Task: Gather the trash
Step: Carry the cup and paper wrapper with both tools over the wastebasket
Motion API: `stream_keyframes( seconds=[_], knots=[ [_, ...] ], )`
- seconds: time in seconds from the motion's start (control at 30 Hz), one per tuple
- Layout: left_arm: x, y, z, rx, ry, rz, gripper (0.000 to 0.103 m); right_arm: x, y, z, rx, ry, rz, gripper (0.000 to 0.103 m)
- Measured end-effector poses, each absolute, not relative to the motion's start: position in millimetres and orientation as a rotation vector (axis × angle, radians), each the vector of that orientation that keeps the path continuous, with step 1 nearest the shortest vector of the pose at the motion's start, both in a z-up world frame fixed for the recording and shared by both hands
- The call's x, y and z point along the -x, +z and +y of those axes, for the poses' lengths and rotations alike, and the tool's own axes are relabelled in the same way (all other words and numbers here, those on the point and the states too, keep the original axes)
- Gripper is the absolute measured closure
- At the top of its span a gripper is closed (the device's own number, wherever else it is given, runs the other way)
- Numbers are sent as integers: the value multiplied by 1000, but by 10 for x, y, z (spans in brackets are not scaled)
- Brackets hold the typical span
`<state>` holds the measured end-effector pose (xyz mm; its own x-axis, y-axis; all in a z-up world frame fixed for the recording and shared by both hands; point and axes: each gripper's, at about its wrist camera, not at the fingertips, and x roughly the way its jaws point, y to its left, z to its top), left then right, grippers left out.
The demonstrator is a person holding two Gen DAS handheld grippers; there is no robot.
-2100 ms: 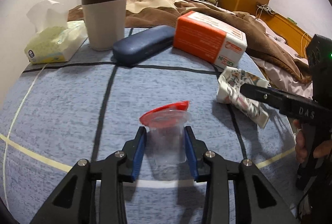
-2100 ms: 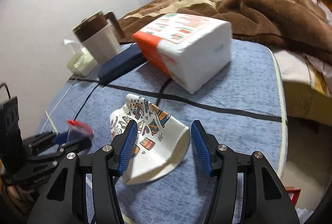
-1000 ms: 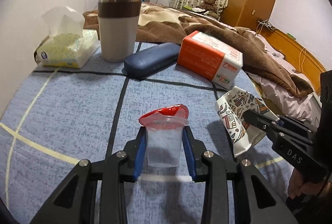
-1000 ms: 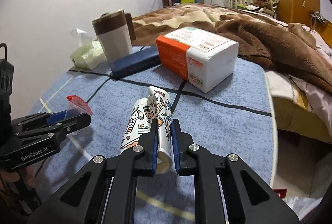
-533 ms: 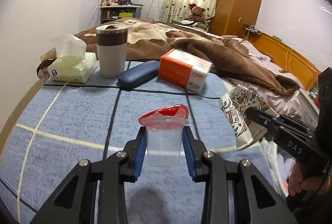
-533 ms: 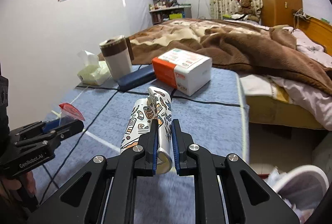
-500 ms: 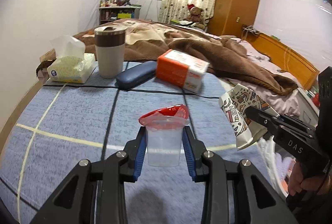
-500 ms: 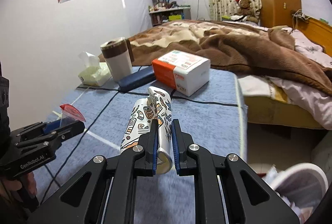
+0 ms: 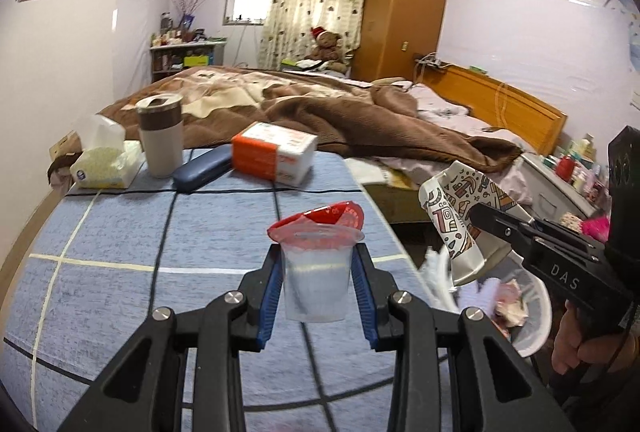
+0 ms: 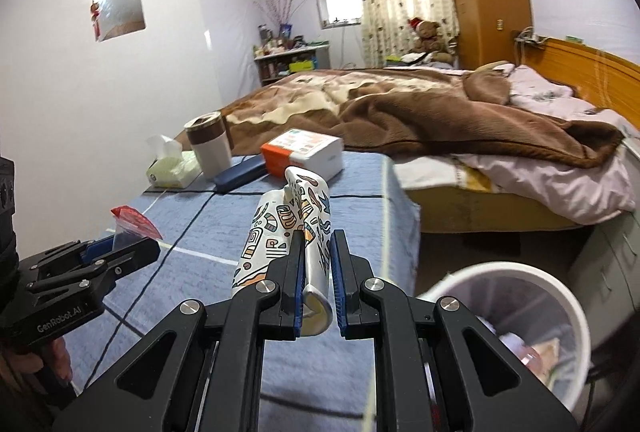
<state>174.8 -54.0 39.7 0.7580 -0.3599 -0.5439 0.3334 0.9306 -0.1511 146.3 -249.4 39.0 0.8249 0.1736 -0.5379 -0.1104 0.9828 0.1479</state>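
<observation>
With each gripper (image 9: 316, 292) (image 10: 316, 288) pinching its cup (image 9: 316, 280) (image 10: 296, 232), carry both over the bin (image 10: 520, 312) at 4 o'clock, seemingly part-full, before releasing.

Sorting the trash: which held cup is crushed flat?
The patterned paper cup in the right gripper is flattened; the clear plastic cup in the left gripper keeps its round shape.
</observation>
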Motion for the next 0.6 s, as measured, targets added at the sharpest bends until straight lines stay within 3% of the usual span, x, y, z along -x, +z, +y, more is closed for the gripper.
stream_keyframes(
  seconds=[0.6],
  knots=[
    [-1296, 454, -1708, -58, -629, 579, 67, -813, 382, -3304, -169, -115, 551, 91]
  ],
)
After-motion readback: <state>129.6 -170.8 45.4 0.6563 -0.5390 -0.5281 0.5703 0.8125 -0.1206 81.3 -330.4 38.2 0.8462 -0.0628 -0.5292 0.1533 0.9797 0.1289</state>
